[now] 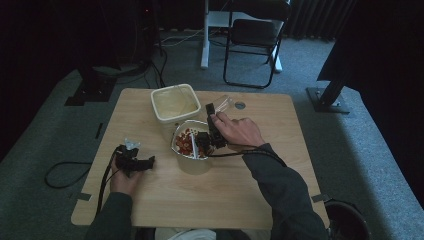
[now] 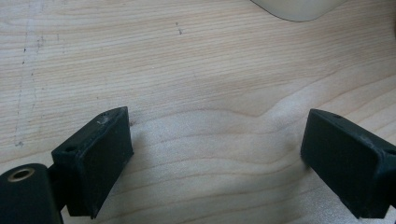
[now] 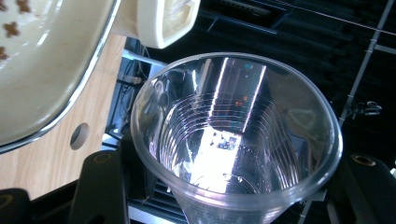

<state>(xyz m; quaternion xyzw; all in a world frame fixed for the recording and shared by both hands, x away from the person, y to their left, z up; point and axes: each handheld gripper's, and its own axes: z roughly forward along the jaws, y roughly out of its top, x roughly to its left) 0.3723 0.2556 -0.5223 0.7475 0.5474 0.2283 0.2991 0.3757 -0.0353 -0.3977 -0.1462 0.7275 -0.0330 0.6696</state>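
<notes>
Seen from above: a pale wooden desk (image 1: 250, 190) on grey carpet, a dark folding chair (image 1: 255, 35) beyond its far edge.

Near the middle of the desk, a round bowl (image 1: 181, 149) holding red pieces. Just behind it, toward the far edge, a cream square tub (image 1: 175, 102), lid off.

Right claw (image 1: 216, 112) held by a hand in a dark sleeve, just beyond the bowl's far right rim, clamped on a clear plastic cup (image 1: 225, 104). Cup tilted, its mouth pointing toward the far edge of the desk. In the right gripper view, looking straight into the cup (image 3: 236, 140): ribbed see-through walls, glare on the bottom, one black jaw pressed to each side of it. Bowl rim (image 3: 56, 93) at upper left of that view, tub corner (image 3: 163, 23) above.

Left claw (image 1: 142, 162) resting near the desk's left edge, well apart from the bowl. In the left gripper view, jaws standing wide apart over bare wood grain (image 2: 196, 70), nothing between them; left claw (image 2: 215, 158) close to the surface.
</notes>
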